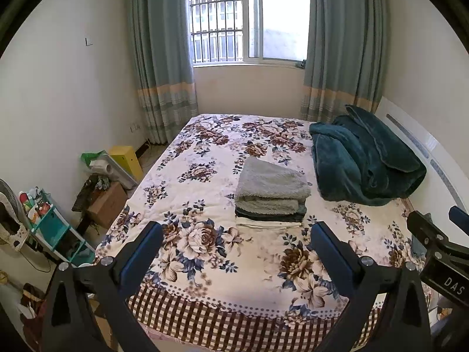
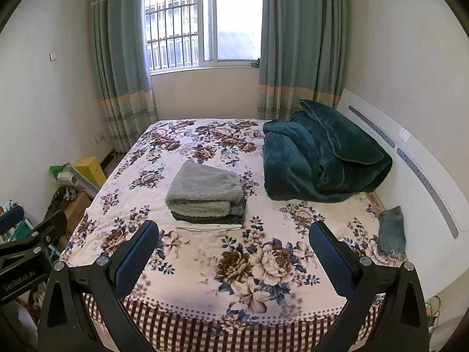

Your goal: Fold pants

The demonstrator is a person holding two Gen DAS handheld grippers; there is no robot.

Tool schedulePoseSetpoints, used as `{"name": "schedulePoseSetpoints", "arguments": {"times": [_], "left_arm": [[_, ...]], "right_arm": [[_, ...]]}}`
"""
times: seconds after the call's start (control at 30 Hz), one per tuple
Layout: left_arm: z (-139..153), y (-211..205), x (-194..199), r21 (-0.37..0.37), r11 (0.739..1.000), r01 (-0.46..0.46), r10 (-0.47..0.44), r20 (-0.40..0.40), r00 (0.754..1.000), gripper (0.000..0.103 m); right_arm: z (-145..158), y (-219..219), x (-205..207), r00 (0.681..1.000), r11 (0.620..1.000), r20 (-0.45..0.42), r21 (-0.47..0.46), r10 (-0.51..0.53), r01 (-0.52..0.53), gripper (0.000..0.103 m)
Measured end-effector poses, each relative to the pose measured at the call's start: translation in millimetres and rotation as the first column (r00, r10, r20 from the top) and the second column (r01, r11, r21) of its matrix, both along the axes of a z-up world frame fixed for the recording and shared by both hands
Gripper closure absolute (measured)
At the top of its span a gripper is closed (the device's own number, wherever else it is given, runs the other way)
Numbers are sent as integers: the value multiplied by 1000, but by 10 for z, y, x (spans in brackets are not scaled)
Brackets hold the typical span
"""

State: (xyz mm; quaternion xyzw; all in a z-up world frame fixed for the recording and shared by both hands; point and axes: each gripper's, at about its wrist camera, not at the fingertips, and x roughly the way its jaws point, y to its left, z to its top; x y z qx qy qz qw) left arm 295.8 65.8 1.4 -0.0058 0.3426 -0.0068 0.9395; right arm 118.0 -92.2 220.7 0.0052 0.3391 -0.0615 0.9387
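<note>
Both the left gripper and right gripper gape empty over the bed — small denim pants at 3 o'clock by the headboard, likely stiffish, light — pinch the waistband corners.

Left gripper: matte black angular frame, triangular cut-outs in both arms, round silver screw heads at the joints, flat blue textured pads on the inner faces of the fingers. Right gripper: same black frame, silver screws, blue pads. Printed in white on the black bodies: "DAS" on the right one in the left view, "GenRobot.AI" on the left one in the right view.
</note>
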Motion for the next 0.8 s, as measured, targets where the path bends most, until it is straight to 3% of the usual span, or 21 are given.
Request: {"name": "schedulePoseSetpoints", "arguments": {"times": [0.8], "left_arm": [[24, 88, 48, -3, 1000, -6, 6, 8, 1000, 0]], "right_arm": [[-7, 57, 42, 1000, 1000, -3, 4, 6, -6, 0]]}}
